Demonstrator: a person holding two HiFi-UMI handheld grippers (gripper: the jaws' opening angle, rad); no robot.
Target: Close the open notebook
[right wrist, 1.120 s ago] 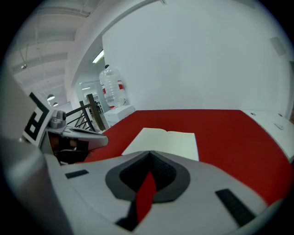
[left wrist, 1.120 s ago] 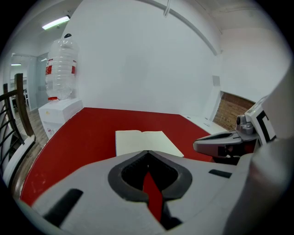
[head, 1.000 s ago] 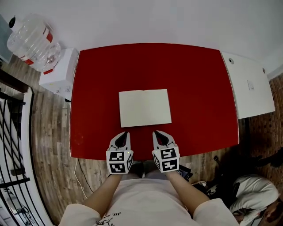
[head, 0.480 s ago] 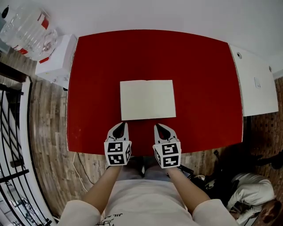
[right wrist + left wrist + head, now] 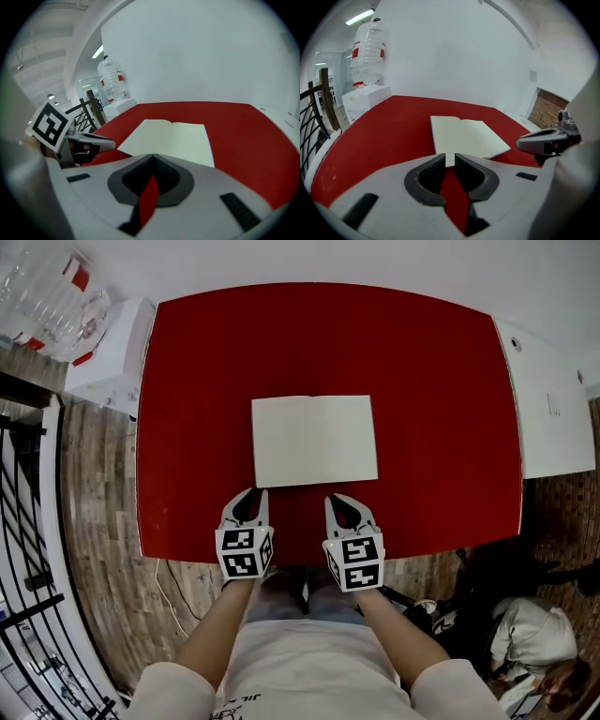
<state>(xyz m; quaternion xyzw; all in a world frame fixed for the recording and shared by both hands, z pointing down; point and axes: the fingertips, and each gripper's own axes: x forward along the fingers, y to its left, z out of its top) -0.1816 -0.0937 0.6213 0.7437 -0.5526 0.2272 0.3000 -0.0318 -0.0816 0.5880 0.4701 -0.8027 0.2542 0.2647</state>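
Evidently to catch a page, the left gripper (image 5: 253,495) is opening its empty jaws just below the centre-frame notebook (image 5: 314,440); the right gripper (image 5: 335,500) is pressed together.

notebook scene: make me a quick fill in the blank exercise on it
The notebook lies ____ on the table.
The table top is ____ in colour.
The jaws of the right gripper are ____, with nothing between them.
Missing words: open; red; shut.

Office-like — water cooler (image 5: 367,70); red table (image 5: 206,352)
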